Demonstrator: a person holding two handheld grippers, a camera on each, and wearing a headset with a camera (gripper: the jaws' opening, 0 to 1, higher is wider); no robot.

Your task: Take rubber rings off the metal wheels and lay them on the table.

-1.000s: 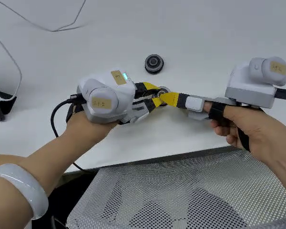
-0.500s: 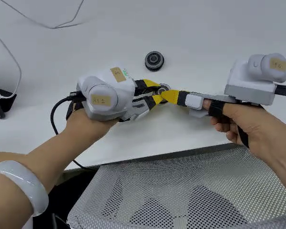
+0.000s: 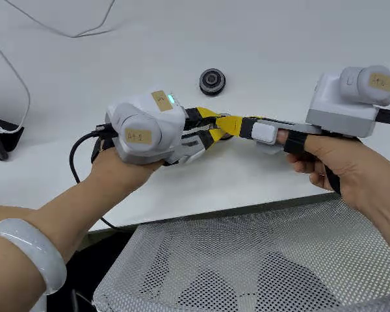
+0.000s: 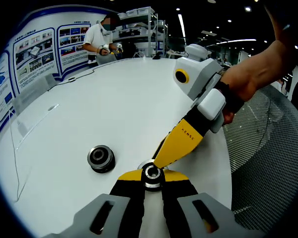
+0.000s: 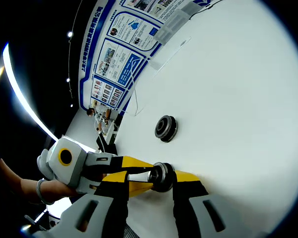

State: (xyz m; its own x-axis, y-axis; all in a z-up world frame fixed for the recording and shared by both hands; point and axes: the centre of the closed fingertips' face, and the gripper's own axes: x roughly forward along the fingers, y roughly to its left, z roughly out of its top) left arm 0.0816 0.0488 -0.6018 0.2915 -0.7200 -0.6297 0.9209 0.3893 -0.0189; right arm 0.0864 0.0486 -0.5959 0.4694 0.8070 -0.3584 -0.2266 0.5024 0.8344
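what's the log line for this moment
left claw shut on held wheel | right claw shut on same wheel | second wheel lying on table

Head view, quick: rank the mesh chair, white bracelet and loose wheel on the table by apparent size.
Largest: mesh chair.
Next: white bracelet, though nearness to the camera inflates it.
Smallest: loose wheel, farthest away, so its true size against the bracelet is unsure.
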